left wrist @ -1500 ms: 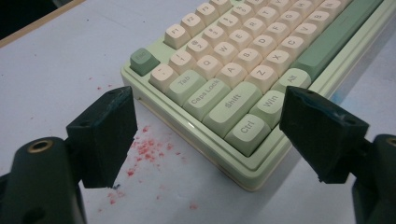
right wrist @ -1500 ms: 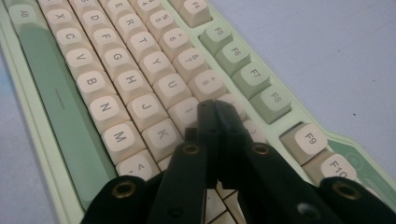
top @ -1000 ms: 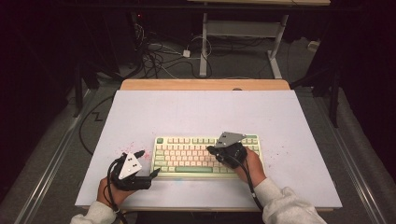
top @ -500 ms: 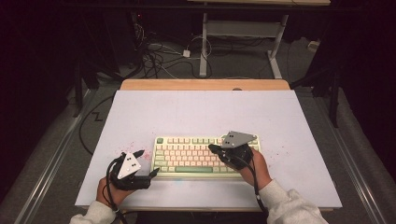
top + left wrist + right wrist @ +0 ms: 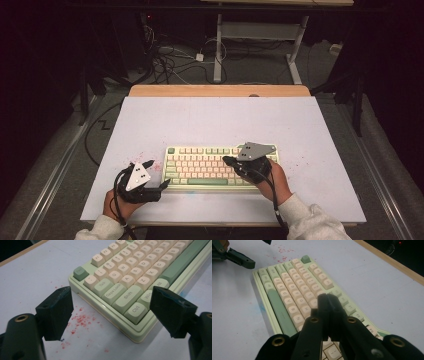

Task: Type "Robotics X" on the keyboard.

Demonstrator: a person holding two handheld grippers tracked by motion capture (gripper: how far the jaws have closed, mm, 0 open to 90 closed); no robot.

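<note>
High view: set against a second ago, the left gripper point(image 5: 159, 173) sits as it did near the worktop's point(image 5: 215, 120) front edge, just off the keyboard's point(image 5: 200, 167) left end. Its fingers point(image 5: 57, 312) are spread wide with nothing between them. The right gripper point(image 5: 226, 160) has edged slightly toward the keyboard's right end, which reads as picking out another key to press. Its fingers point(image 5: 329, 307) are pressed together and empty, their tips over the upper key rows; whether they touch a key I cannot tell.

The keyboard lies flat, parallel to the front edge and about midway along it. It has a pale green case, cream keys, and green modifier keys and space bar. Red specks point(image 5: 80, 320) dot the worktop by its left end.
</note>
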